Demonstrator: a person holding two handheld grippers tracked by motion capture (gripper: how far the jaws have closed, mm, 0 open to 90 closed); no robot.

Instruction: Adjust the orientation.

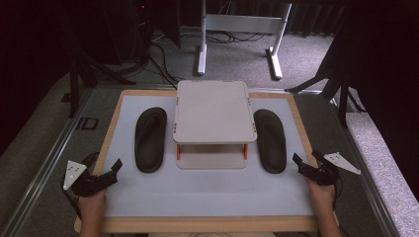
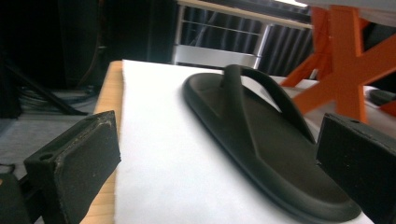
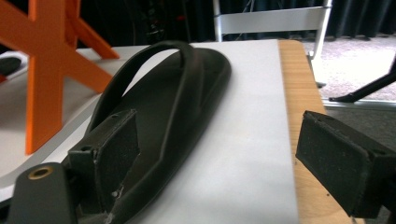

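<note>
Slippers flat on counter (image 1: pixel 207 197), either side of small two-tier shelf (image 1: pixel 214 111): left slipper (image 1: pixel 150 139) ahead of gaping, empty left claw (image 1: pixel 114 168); right slipper (image 1: pixel 270 140) ahead of gaping, empty right claw (image 1: pixel 305 159). Long axes pointing away.

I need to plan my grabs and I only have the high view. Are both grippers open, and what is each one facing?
Observer: The left gripper is open, jaws wide apart, with the left sandal lying between them farther off, untouched.
Operator: And the right one?
Observer: The right gripper is open too; the right sandal lies just ahead of its inner jaw.
Operator: What holds up the small shelf?
Observer: Orange X-shaped legs between its two white boards.
</note>
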